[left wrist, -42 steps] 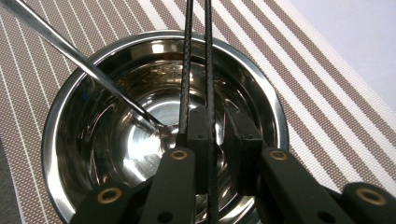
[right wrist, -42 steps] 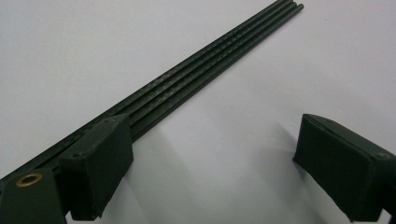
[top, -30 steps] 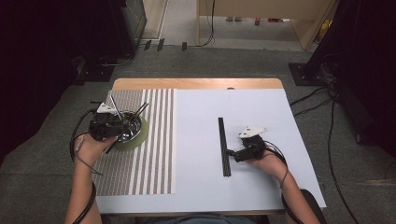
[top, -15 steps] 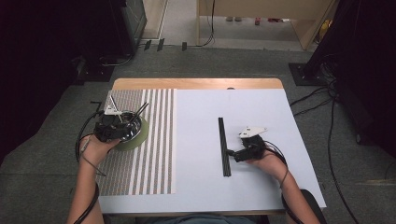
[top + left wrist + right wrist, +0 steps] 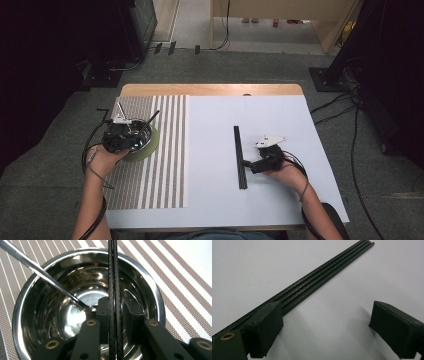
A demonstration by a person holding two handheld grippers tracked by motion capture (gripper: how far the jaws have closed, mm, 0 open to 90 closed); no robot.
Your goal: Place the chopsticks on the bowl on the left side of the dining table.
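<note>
Left gripper view: left hand-held gripper (image 5: 115,315) jaws just closing, pinching black chopsticks (image 5: 113,277) over steel bowl (image 5: 150,287).
Right hand-held gripper (image 5: 324,332): wide, holding nothing.
Risk: thin sticks could twist loose.

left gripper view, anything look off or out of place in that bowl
Nothing spilled or damaged. The steel bowl sits upright on the striped mat, with a metal utensil leaning on its rim. The left claw has just been closing around a pair of black chopsticks standing in the bowl. More chopsticks lie straight by the right claw.

One steel bowl (image 5: 150,300), one spoon (image 5: 37,272), six black chopsticks (image 5: 317,280), one striped mat (image 5: 165,150).
</note>
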